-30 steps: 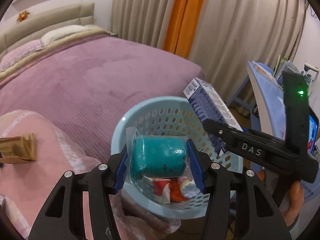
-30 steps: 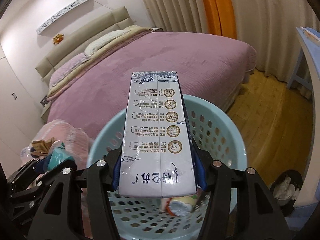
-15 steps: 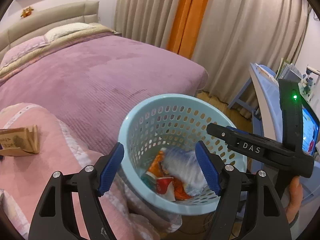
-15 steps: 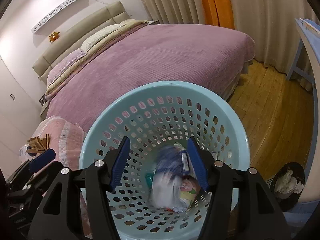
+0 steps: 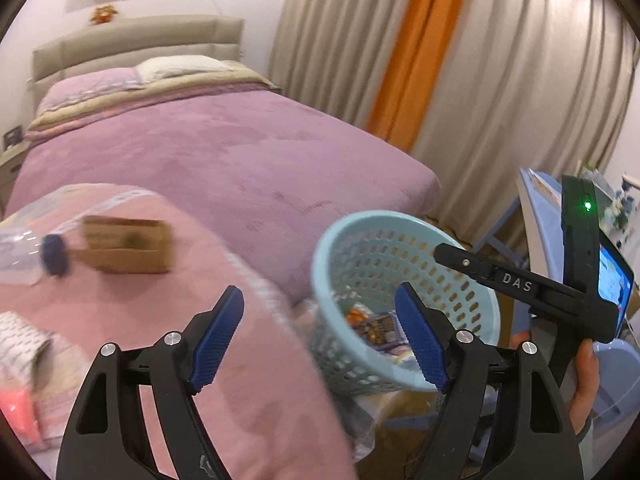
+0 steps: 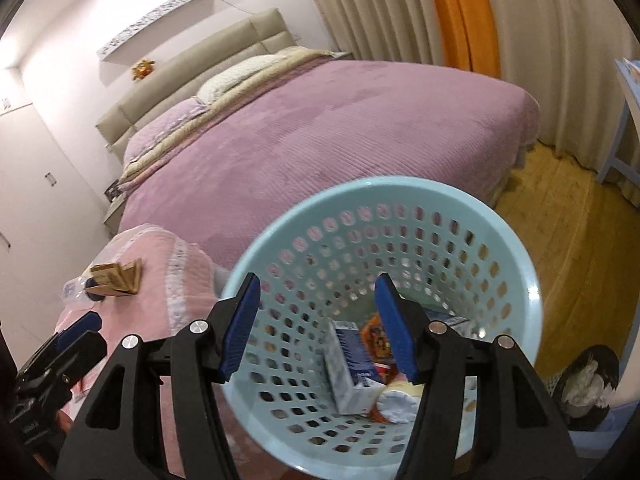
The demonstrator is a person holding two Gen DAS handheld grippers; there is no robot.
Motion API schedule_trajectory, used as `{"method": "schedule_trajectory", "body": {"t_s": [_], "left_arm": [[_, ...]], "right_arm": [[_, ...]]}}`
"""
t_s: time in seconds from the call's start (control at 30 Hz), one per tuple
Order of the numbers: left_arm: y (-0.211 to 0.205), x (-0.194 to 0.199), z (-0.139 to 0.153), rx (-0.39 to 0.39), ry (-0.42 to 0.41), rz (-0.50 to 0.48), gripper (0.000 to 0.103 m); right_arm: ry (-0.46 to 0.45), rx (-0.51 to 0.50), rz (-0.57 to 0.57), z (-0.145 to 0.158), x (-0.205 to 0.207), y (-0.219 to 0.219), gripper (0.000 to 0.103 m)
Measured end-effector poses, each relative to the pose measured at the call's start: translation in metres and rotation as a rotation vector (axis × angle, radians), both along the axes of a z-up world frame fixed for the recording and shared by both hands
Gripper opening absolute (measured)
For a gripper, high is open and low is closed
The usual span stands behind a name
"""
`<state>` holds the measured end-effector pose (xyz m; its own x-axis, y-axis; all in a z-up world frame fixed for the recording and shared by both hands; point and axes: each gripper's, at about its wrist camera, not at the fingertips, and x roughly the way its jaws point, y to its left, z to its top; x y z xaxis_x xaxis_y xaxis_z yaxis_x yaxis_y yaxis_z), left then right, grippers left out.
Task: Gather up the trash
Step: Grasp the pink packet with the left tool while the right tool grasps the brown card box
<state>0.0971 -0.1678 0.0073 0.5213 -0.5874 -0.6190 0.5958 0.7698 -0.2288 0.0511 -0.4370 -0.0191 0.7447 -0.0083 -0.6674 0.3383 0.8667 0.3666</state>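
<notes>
Blue ribbed pads of the left gripper stand wide apart with nothing between them; its jaws have just been opening. It hangs over a pink quilted blanket, with the round pale-blue perforated plastic basket just to its right. The right gripper also has its blue pads parted and empty, held over the basket's mouth. Inside the basket lies a blue-and-white drink carton, tilted on its side; its print is too blurred to read. Beside it sit an orange-patterned wrapper and crumpled white paper. In the left view the black body of the right gripper bears the white letters "DAS" and a green light, with a hand on its handle. On the blanket rest a brown cardboard packet, its writing blurred, and a clear plastic bottle with a dark-blue cap, touching the packet. Beyond spreads a purple bedspread.
</notes>
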Motion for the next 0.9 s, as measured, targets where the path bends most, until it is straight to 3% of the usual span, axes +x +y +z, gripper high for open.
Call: {"method": "schedule_trajectory", "body": {"t_s": [0.23, 0.5, 0.7, 0.9], "left_arm": [[0.071, -0.011, 0.012, 0.040, -0.060, 0.175, 0.076], [0.169, -0.017, 0.006, 0.123, -0.045, 0.424, 0.076], [0.207, -0.013, -0.012, 0.147, 0.020, 0.470, 0.083], [0.220, 0.002, -0.039, 0.182, 0.084, 0.483, 0.086]], "right_arm": [[-0.074, -0.055, 0.121, 0.018, 0.009, 0.047, 0.056], [-0.149, -0.172, 0.348, 0.042, 0.029, 0.132, 0.059], [-0.168, -0.202, 0.479, 0.049, 0.056, 0.187, 0.063], [-0.137, -0.240, 0.553, 0.047, 0.094, 0.220, 0.077]]}}
